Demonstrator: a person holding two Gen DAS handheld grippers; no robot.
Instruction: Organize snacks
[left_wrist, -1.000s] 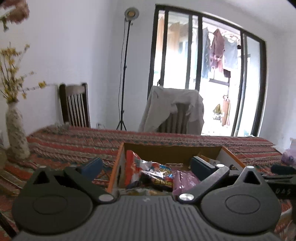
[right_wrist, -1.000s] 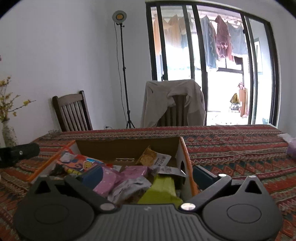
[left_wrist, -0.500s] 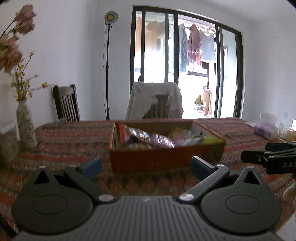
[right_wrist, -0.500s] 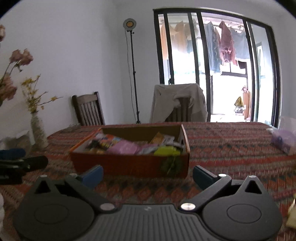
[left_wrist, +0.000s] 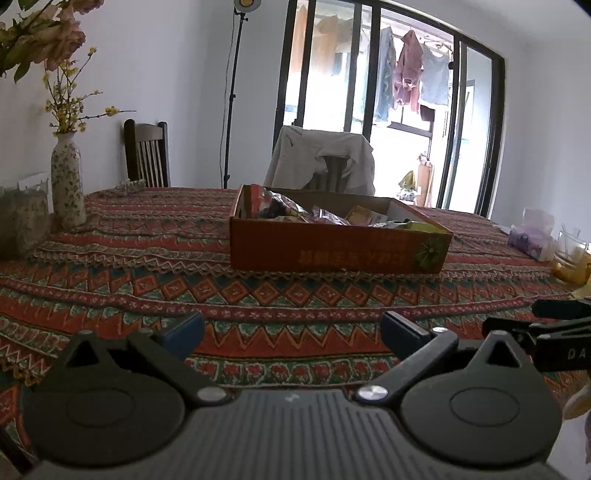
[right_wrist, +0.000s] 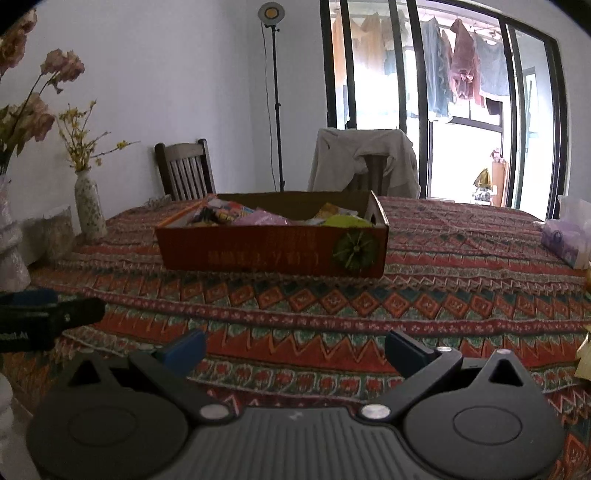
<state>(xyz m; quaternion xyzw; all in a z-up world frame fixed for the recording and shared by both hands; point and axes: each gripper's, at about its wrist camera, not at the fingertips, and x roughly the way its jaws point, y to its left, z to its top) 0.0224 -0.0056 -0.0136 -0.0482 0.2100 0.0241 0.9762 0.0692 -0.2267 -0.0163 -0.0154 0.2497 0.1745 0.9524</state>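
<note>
An orange cardboard box (left_wrist: 336, 251) (right_wrist: 273, 251) stands in the middle of the patterned tablecloth, filled with several snack packets (left_wrist: 291, 212) (right_wrist: 258, 218). My left gripper (left_wrist: 291, 328) is open near the front edge of the table, well short of the box, with nothing between its fingers. My right gripper (right_wrist: 295, 345) is also open and empty, at about the same distance from the box. Each gripper shows at the edge of the other's view, the right one as a dark body (left_wrist: 546, 332) and the left one as a dark body (right_wrist: 44, 317).
A floral vase (left_wrist: 68, 184) (right_wrist: 90, 206) with yellow sprigs stands at the table's left. A purple tissue pack (left_wrist: 532, 236) (right_wrist: 565, 236) and a glass (left_wrist: 572, 254) lie at the right. Two chairs (right_wrist: 184, 171) stand behind the table, one draped with a garment (right_wrist: 365, 162).
Both grippers have drawn back from over the box toward the table's front edge, so the box now lies farther away. Both stayed open and empty.
</note>
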